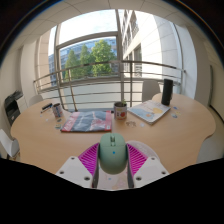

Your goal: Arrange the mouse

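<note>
A pale green computer mouse (pixel 111 152) sits between my two fingers, its long axis pointing away from me. My gripper (pixel 112 151) is shut on the mouse. The left pink pad (pixel 91 157) and the right pink pad (pixel 134 157) both press against its sides. The mouse's rear end hides the inner part of the fingers. Below and ahead of it lies the light wooden table (pixel 50 145). I cannot tell whether the mouse rests on the table or hangs just above it.
Beyond the fingers lies a reddish magazine (pixel 88 121), with a mug (pixel 120 110) to its right and papers (pixel 150 112) further right. A dark cylinder (pixel 167 93) stands at the back right. A small can (pixel 57 112) and a black device (pixel 12 105) are on the left.
</note>
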`<state>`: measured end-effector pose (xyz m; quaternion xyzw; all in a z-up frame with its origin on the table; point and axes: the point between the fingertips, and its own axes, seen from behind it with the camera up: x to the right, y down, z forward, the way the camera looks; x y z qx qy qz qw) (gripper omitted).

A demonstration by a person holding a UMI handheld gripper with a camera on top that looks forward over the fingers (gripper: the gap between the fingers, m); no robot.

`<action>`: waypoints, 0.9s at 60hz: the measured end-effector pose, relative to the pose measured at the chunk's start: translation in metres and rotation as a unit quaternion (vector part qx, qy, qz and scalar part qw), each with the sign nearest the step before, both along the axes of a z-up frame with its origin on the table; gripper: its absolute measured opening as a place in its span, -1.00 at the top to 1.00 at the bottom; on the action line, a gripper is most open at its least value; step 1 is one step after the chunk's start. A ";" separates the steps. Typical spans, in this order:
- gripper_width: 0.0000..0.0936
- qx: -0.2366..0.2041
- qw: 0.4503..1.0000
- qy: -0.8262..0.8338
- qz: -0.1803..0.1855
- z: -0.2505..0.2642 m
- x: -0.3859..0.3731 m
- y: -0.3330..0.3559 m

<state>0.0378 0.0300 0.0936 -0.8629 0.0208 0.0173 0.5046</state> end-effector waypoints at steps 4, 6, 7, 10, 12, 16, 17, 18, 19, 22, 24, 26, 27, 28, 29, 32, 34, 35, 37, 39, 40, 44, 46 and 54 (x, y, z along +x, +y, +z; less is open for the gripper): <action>0.14 -0.038 0.999 -0.005 -0.005 -0.036 0.011 0.001; 0.13 -0.054 0.998 -0.012 -0.005 -0.052 0.016 0.000; 0.11 -0.061 0.998 -0.015 -0.004 -0.059 0.018 -0.001; 0.03 -0.077 0.997 -0.014 -0.002 -0.076 0.020 -0.004; -0.01 -0.085 0.996 -0.008 0.005 -0.090 0.018 -0.003; -0.15 -0.105 0.994 -0.003 0.008 -0.100 0.019 -0.011; -0.23 -0.104 0.995 -0.003 0.007 -0.098 0.020 -0.013; -0.32 -0.102 0.995 -0.005 0.007 -0.094 0.020 -0.014; -0.42 -0.098 0.995 -0.007 0.007 -0.090 0.020 -0.015; -0.79 -0.088 0.996 -0.018 0.010 -0.073 0.019 -0.020; -0.81 -0.079 0.997 -0.026 0.009 -0.063 0.019 -0.025; -0.78 -0.074 0.997 -0.029 0.009 -0.050 0.019 -0.032; -0.79 -0.071 0.997 -0.031 0.009 -0.044 0.018 -0.036; -0.81 -0.069 0.997 -0.031 0.009 -0.038 0.016 -0.040; -0.82 -0.067 0.997 -0.030 0.009 -0.033 0.015 -0.044; -0.82 -0.061 0.998 -0.030 0.007 -0.015 0.011 -0.060; -0.83 -0.057 0.998 -0.034 0.005 0.000 0.008 -0.075; -0.82 -0.055 0.998 -0.036 0.004 0.005 0.007 -0.082; -0.82 -0.050 0.998 -0.041 0.003 0.016 0.004 -0.096; -0.82 -0.046 0.998 -0.045 0.002 0.026 0.003 -0.110; -0.82 -0.044 0.998 -0.047 0.001 0.031 0.002 -0.118; -0.81 -0.039 0.998 -0.054 -0.002 0.047 -0.004 -0.150; -0.81 -0.038 0.998 -0.058 -0.004 0.054 -0.006 -0.166; -0.81 -0.037 0.997 -0.069 -0.009 0.071 -0.012 -0.223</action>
